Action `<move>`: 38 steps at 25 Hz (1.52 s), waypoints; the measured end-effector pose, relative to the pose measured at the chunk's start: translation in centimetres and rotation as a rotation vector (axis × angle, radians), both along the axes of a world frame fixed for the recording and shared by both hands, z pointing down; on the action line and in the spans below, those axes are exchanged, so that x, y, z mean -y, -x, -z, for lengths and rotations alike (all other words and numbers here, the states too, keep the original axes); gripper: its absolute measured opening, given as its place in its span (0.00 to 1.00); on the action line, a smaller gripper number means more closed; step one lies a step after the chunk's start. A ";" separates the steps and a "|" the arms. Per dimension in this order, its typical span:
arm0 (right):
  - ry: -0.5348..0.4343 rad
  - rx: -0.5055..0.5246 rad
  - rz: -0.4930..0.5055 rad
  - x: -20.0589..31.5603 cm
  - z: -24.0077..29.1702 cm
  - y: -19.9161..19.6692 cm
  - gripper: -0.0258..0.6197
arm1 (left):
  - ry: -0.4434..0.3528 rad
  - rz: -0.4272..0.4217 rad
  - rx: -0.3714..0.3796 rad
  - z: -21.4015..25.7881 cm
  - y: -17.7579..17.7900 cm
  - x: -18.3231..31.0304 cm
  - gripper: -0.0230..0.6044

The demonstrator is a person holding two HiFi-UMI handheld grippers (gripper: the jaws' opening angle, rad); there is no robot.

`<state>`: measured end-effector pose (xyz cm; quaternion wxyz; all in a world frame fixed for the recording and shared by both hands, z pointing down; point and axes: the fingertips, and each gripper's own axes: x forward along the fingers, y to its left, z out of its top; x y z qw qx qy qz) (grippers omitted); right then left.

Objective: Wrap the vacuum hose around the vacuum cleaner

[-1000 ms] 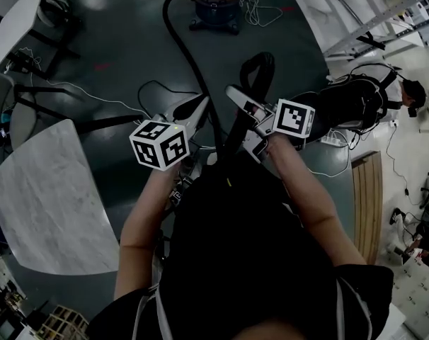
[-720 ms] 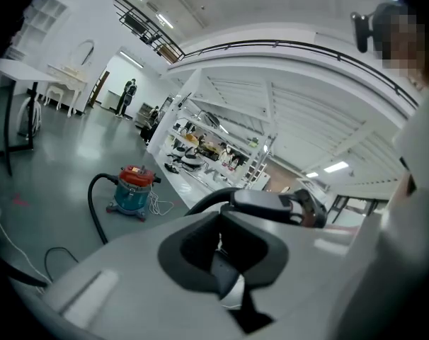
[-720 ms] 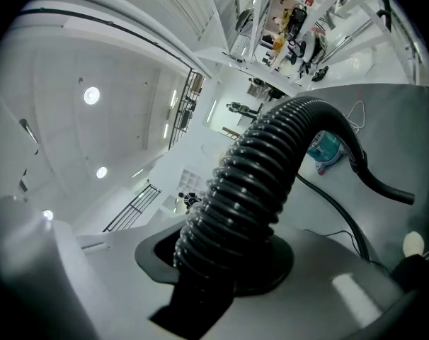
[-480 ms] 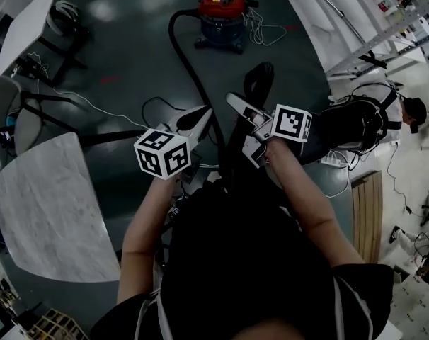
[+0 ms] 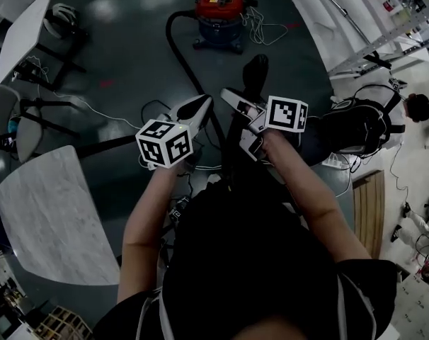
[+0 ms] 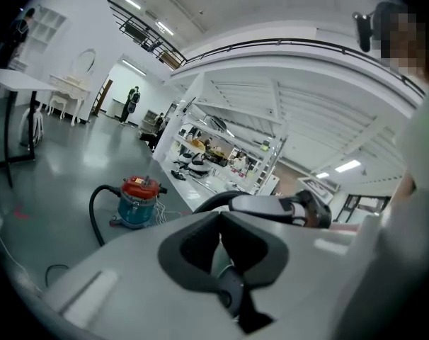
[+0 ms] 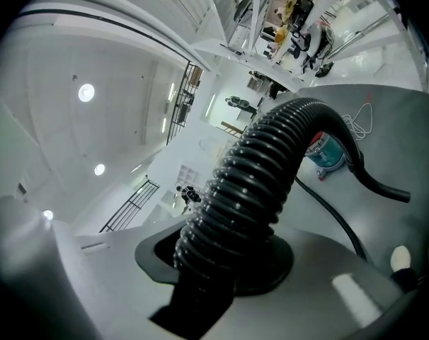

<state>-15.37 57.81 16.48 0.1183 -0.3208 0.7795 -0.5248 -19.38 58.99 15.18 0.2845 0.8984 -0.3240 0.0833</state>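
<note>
Black ribbed hose [image 7: 271, 183] clamped in the right gripper [image 5: 241, 122], its lower run hidden behind the person's torso [image 5: 250, 261]; left gripper [image 5: 202, 105] closed, empty. Red vacuum cleaner [image 5: 219, 13] stands upper centre on glossy dark floor [image 5: 122, 55].

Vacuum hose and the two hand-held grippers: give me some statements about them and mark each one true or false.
1. The right hand-held gripper is closed on the vacuum hose. True.
2. The left hand-held gripper grips the hose too. False: its jaws are shut with nothing between them.
3. The vacuum cleaner has a red top and a blue body and stands on the floor. True.
4. The hose is wound around the vacuum cleaner. False: it runs loose from the cleaner across the floor toward the person.
</note>
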 end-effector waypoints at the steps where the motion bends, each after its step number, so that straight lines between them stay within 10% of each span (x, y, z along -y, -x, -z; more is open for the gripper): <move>1: 0.001 -0.009 0.001 0.5 -0.2 -0.1 0.25 | -0.001 -0.006 0.006 -0.2 -0.4 0.5 0.05; 38: 0.033 -0.002 -0.008 19.7 0.4 -12.3 0.25 | 0.048 0.041 -0.002 -1.3 -13.0 17.5 0.07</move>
